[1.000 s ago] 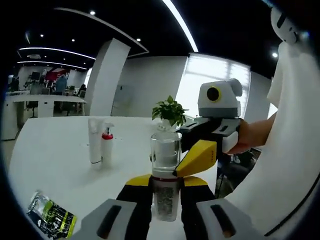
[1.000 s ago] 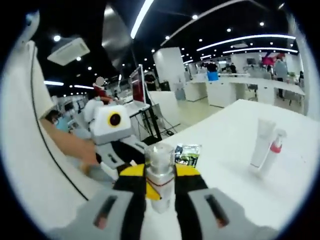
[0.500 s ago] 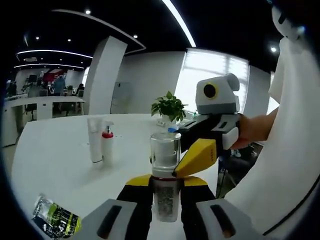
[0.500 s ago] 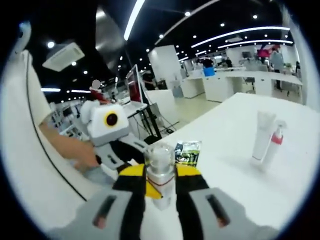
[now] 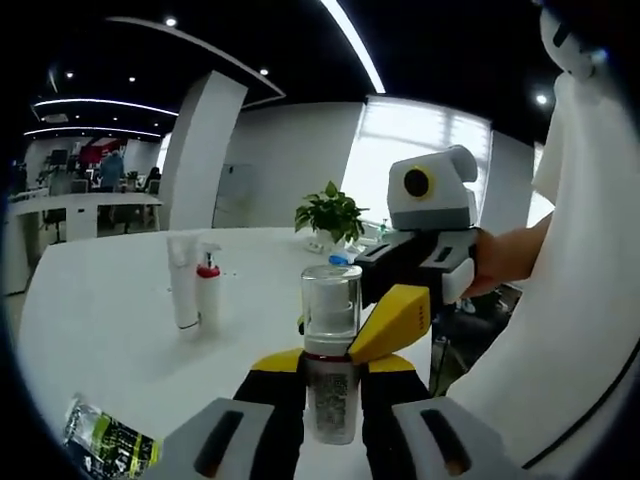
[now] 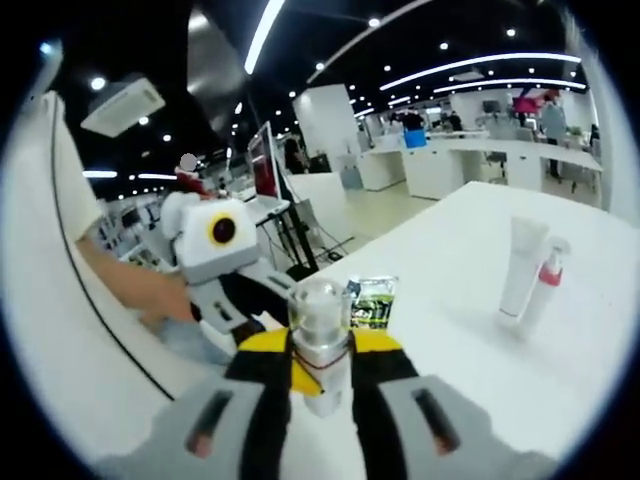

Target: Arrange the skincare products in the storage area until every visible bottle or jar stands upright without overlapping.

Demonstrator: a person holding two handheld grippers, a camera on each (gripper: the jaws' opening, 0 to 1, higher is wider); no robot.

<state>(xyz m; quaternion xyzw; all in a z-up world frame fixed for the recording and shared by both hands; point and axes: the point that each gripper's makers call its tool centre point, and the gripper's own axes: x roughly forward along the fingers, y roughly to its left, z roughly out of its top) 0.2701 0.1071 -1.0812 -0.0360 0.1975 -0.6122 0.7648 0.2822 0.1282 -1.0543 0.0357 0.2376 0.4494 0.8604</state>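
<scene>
Right now both grippers hold 1 clear bottle [image 5: 330,355] between them, lifted above the white table [image 5: 110,330]. In the left gripper view the left gripper [image 5: 331,400] has its yellow-and-black jaws pressed against the lower, speckled part of the bottle, which stands upright with its clear cap on top. The right gripper [image 5: 392,318] reaches in from the right of that view, its yellow tip touching the bottle just below the cap; a hand [image 5: 500,262] holds it, with a white sleeve beyond.

In the right gripper view the same bottle [image 6: 320,335] sits between the right gripper [image 6: 321,372] jaws, pinched near its white neck, and the left gripper [image 6: 235,300] comes in from the left, gripped by a hand [image 6: 150,298].

Further back on the table stand 2 more products, side by side and nearly touching: a white tube [image 5: 182,292] standing on its cap, and a small pump bottle [image 5: 207,297] with a red collar. Both are upright and well apart from the held bottle. A flat green-and-black sachet [image 5: 105,440] lies on the table near the lower left of the left gripper view; its printing is too blurred to read. A potted plant [image 5: 328,217] stands at the far edge of the table
</scene>
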